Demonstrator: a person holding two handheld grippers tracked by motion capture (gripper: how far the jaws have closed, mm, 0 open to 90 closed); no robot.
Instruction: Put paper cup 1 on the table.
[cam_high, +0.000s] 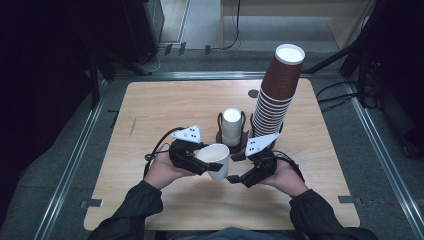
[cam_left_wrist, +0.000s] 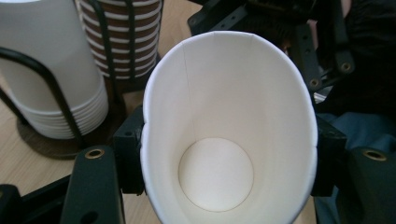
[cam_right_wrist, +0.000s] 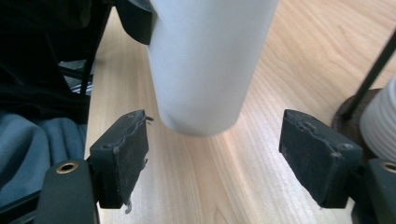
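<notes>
A white paper cup (cam_high: 215, 159) hangs tilted above the front middle of the wooden table (cam_high: 165, 110). My left gripper (cam_high: 200, 161) is shut on it. In the left gripper view the cup (cam_left_wrist: 229, 116) has its mouth towards the camera and is squeezed into an oval, with my left gripper (cam_left_wrist: 229, 161) pressing its pads on both sides of the wall. My right gripper (cam_high: 237, 174) stands open just right of the cup's base. In the right gripper view the cup's bottom (cam_right_wrist: 205, 60) hovers beyond the right gripper (cam_right_wrist: 215, 154), and the worn pads (cam_right_wrist: 123, 154) are apart from it.
A tall leaning stack of brown cups (cam_high: 277, 90) stands at the back right. Beside it a short stack of white cups (cam_high: 231, 125) sits in a black wire holder. Both stacks are close behind the grippers. A dark round hole (cam_high: 253, 93) marks the tabletop.
</notes>
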